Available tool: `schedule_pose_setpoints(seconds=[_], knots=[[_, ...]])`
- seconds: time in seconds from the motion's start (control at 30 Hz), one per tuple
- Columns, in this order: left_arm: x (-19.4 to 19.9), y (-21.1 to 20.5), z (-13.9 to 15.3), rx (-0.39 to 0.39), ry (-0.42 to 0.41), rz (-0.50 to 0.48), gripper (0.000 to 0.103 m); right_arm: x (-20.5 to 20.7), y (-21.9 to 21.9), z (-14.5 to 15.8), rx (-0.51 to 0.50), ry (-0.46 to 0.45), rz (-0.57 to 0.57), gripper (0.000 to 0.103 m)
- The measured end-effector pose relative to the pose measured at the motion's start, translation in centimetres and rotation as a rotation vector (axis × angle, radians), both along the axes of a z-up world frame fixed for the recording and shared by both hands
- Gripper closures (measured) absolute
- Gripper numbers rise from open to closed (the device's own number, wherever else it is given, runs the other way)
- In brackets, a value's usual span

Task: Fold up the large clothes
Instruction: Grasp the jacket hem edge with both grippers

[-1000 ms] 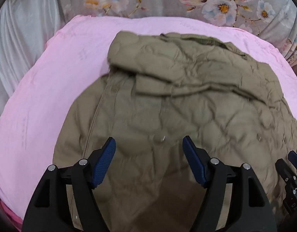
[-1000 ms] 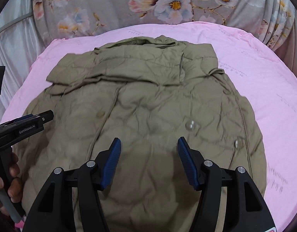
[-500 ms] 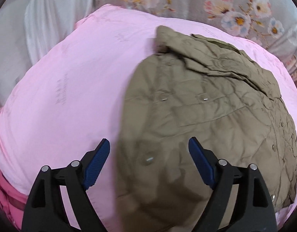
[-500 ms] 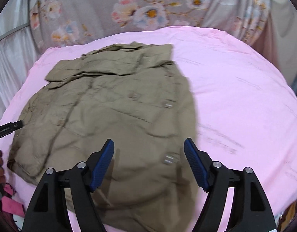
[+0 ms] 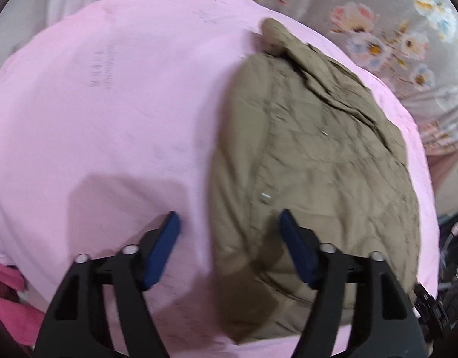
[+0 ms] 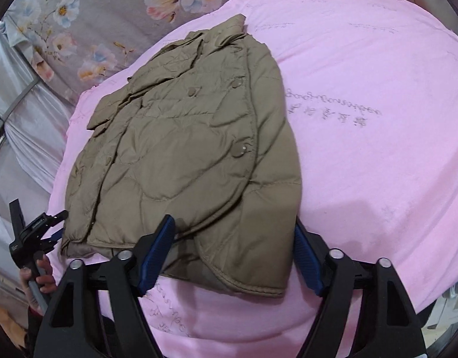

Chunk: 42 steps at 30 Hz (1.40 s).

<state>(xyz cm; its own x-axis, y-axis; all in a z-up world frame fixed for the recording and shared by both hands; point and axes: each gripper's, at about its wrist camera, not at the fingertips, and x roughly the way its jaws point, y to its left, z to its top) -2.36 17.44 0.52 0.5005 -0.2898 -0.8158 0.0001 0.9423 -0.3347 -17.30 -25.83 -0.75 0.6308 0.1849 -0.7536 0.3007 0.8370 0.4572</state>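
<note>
Now the olive quilted jacket (image 6: pixel 184 155) lies flat on the pink bed sheet (image 6: pixel 378 149), sleeves apparently folded in. The left tool (image 5: pixel 229 238) straddles its near left hem corner and the right tool (image 6: pixel 233 247) its near right one, both with jaws closing, pads not yet pressing cloth. Next, I judge, both must pinch the hem and carry it toward the far collar.

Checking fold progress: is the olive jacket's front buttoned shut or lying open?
Shut, apparently. The olive jacket lies flat on the pink sheet, front panels overlapped, buttons showing along the overlap, sleeves tucked in. Whether each is fastened: cannot tell.
</note>
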Motion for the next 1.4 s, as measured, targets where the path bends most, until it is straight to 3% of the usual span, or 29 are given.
schedule_pose_setpoints(seconds=[0.03,0.07,0.13,0.2,0.4,0.53,0.63,0.77,0.9,1.03,1.23,1.33,1.37,1.4], knots=[[-0.1,-0.8,0.0,-0.013,0.006,-0.035,0.061,0.0,-0.1,0.0,0.0,0.001,-0.003,0.057],[-0.3,-1.2,0.0,-0.011,0.007,-0.048,0.072,-0.1,-0.3,0.0,0.029,-0.01,-0.002,0.078],[-0.8,-1.8,0.7,-0.002,-0.015,-0.058,0.089,-0.8,-1.0,0.9,0.078,-0.054,-0.011,0.092],[-1.7,-1.7,2.1,-0.032,-0.044,-0.068,0.096,-1.8,-1.3,2.7,0.064,-0.101,-0.011,0.095],[-6.3,-0.4,9.5,-0.077,-0.168,-0.138,0.098,-5.6,-0.3,11.2,-0.041,-0.287,0.048,0.098],[-8.9,-0.1,15.3,-0.089,-0.279,-0.169,0.098,-6.0,0.1,16.6,-0.106,-0.415,0.057,0.098],[-8.3,-0.9,19.8,-0.082,-0.38,-0.181,0.098,-3.5,-0.7,20.2,-0.151,-0.506,0.043,0.098],[-2.5,-2.9,23.0,-0.042,-0.465,-0.142,0.096,2.5,-2.7,21.9,-0.187,-0.545,0.005,0.098],[5.9,-5.2,21.2,0.039,-0.427,-0.087,0.095,11.2,-5.0,20.1,-0.146,-0.494,-0.04,0.098],[13.4,-7.3,17.1,0.142,-0.372,-0.028,0.093,18.4,-6.2,16.9,-0.112,-0.458,-0.074,0.097],[20.9,-10.1,10.5,0.236,-0.289,-0.031,0.089,26.1,-6.7,10.9,-0.096,-0.355,-0.101,0.091],[22.6,-10.3,8.4,0.247,-0.279,-0.023,0.082,26.9,-7.3,9.2,-0.044,-0.345,-0.122,0.087],[22.6,-10.0,8.4,0.229,-0.287,-0.018,0.075,26.6,-7.6,9.0,-0.019,-0.357,-0.13,0.086],[22.4,-9.6,8.6,0.218,-0.306,-0.006,0.056,26.2,-7.9,8.8,0.005,-0.373,-0.142,0.086]])
